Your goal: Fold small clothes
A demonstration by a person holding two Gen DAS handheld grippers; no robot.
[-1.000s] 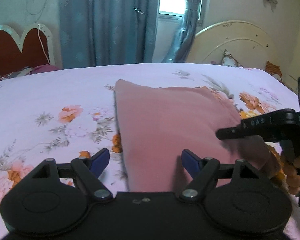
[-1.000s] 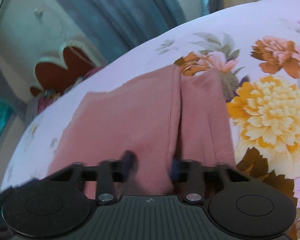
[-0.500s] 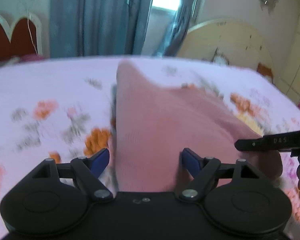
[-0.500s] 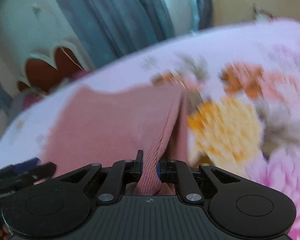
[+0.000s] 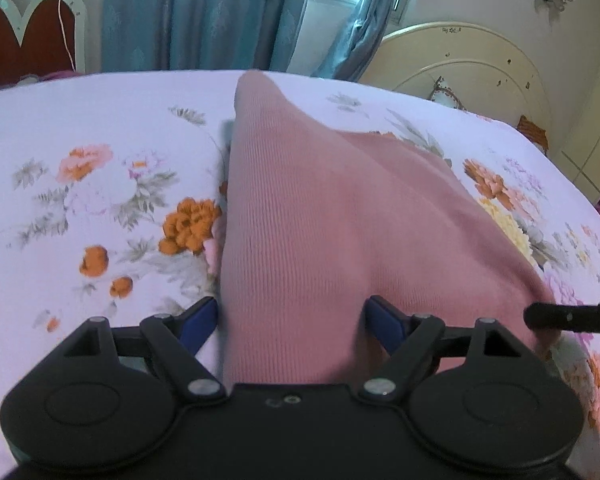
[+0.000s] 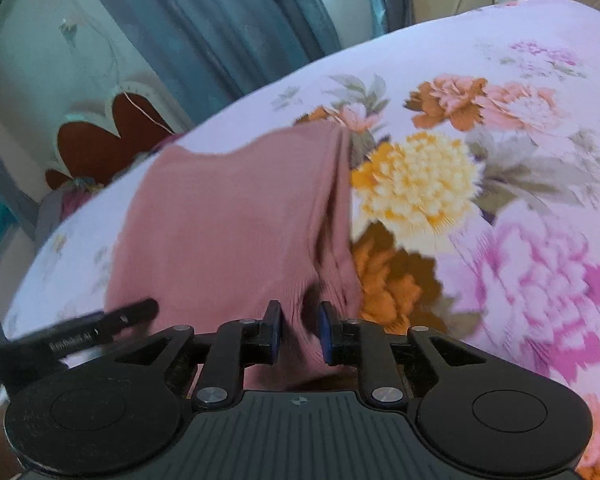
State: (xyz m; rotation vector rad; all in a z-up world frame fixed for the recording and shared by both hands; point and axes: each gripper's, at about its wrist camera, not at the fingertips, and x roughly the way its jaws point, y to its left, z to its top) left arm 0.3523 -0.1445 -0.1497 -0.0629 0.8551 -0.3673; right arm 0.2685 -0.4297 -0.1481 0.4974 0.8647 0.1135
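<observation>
Jaws of the left gripper (image 5: 291, 316) gape around the pink cloth (image 5: 320, 216). Right gripper (image 6: 298, 332) pinches its near edge above the bed (image 5: 79, 128).

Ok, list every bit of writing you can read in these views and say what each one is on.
"GenRobot.AI" (blurred, best reading): white print along a finger of the left claw, seen in the right wrist view.
Small dark marks near the top of the cream headboard: too small to read.
Nothing else in either view carries readable text.
</observation>
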